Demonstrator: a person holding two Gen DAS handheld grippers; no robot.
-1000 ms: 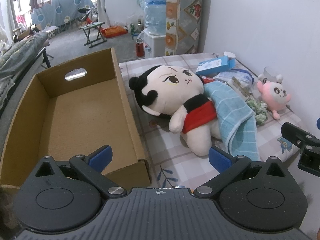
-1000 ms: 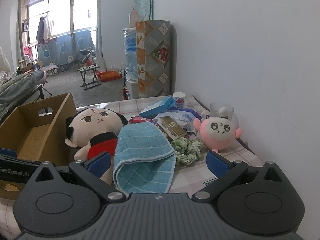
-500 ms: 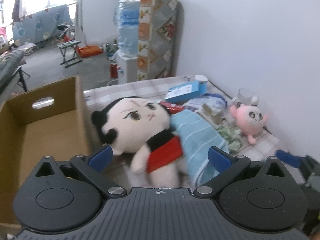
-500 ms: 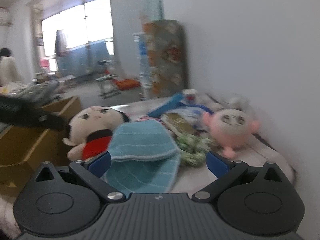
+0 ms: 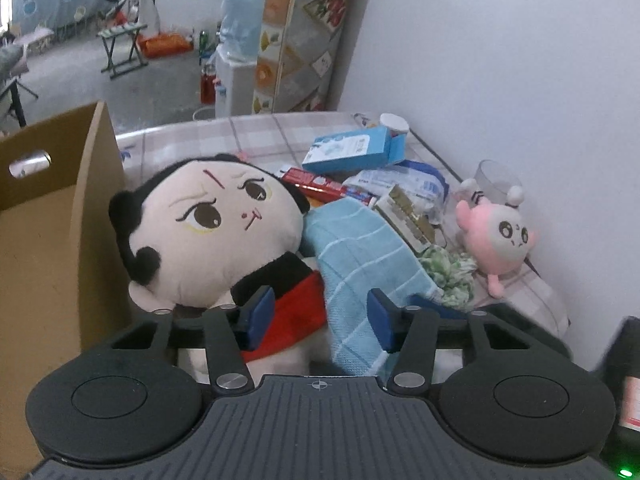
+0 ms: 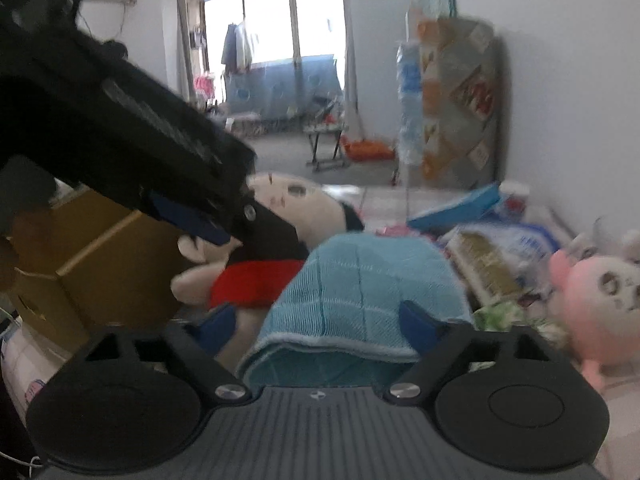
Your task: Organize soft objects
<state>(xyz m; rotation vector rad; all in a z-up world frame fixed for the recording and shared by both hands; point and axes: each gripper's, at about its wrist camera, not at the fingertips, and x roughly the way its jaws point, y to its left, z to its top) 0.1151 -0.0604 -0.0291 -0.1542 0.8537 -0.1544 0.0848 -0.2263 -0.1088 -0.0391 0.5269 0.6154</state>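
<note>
A big-headed doll with black hair and a red-and-black outfit lies on the checked table beside a cardboard box. A blue towel is draped over its right side. My left gripper is closing, with the doll's red torso and the towel's edge between its blue pads; I see no firm squeeze. In the right wrist view it comes in from the upper left onto the doll. My right gripper stands open just before the towel. A pink plush and a green knotted rope lie further right.
Behind the toys lie a blue carton, a red tube box, plastic packets and a clear cup. A white wall runs along the table's right side. A water dispenser and a patterned panel stand beyond the far edge.
Both grippers came forward to the toys. The left one swung from over the box to over the doll and its fingers narrowed. The right one dropped low in front of the towel.
</note>
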